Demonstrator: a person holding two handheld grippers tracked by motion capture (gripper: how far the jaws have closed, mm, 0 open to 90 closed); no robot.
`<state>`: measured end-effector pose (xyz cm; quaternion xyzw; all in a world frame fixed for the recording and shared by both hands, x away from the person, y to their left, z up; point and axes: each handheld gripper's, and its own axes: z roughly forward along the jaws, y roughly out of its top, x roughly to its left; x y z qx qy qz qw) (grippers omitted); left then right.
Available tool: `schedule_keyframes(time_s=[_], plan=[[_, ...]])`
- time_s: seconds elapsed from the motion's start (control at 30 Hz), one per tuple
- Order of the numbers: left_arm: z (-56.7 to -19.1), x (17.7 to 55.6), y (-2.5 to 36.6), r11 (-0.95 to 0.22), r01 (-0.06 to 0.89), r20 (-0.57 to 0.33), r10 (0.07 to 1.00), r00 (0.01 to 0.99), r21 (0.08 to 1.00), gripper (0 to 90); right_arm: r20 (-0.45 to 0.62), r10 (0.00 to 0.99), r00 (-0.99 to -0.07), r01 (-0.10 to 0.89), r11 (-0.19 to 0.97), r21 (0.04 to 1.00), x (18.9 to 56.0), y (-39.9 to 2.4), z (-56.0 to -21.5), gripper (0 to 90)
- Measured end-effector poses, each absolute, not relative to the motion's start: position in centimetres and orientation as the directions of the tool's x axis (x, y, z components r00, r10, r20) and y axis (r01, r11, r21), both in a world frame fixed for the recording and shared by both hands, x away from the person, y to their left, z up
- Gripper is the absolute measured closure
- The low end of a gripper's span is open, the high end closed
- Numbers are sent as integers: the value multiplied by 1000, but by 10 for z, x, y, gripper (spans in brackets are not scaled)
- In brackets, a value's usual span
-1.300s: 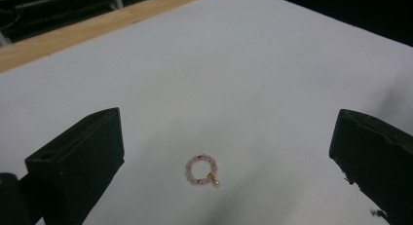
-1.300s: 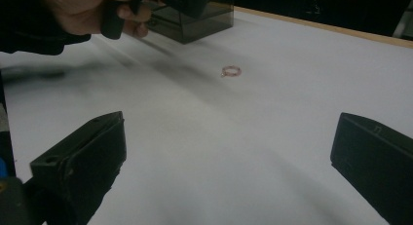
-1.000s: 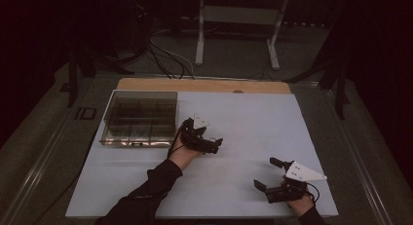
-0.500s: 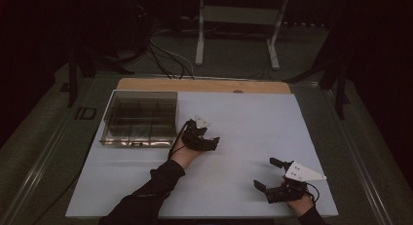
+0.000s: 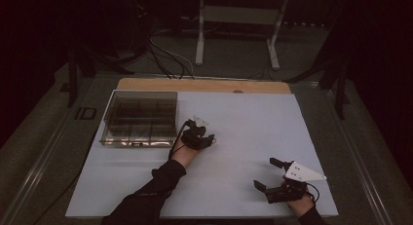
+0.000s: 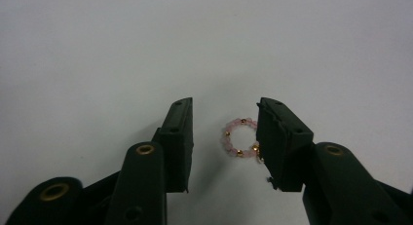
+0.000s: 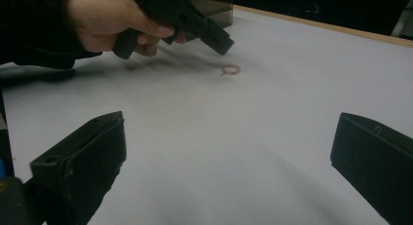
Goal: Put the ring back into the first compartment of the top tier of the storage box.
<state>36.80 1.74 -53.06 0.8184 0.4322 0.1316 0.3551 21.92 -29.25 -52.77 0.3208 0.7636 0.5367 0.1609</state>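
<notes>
Left claw [image 6: 224, 137] spread, poised over the white worktop [image 5: 253, 118]. Pink bead ring [image 6: 239, 137] lies flat mid-frame between its jaws, crowding the right-hand jaw. Right claw [image 5: 275, 174], also spread and empty, sits lower right, well apart; left is nearer.

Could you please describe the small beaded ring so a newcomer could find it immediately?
On the white table sheet, right of the clear compartment box, look between the open left tongs. There lies a tiny bracelet-like ring of pale pink beads with gold ones between.
</notes>
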Motion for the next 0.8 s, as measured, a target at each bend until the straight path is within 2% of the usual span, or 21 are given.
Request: schedule_keyframes(time_s=[0.07,0.2,0.27,0.63,0.8], plan=[[-532,368,17,-371,620,-102,799,592,692,652,98,663,-742,317,218,923,219,-292,-528,0],[-536,370,17,-372,620,-106,796,596,691,680,101,663,-742,319,216,923,219,-293,-528,0],[-538,371,17,-388,619,-99,790,605,683,733,100,663,-742,318,216,923,219,-293,-528,0],[-544,378,13,-415,642,-105,783,613,645,744,94,664,-742,315,221,923,219,-292,-528,0],[-545,378,11,-434,631,-70,787,613,644,790,94,662,-744,316,224,922,219,-292,-528,0]])
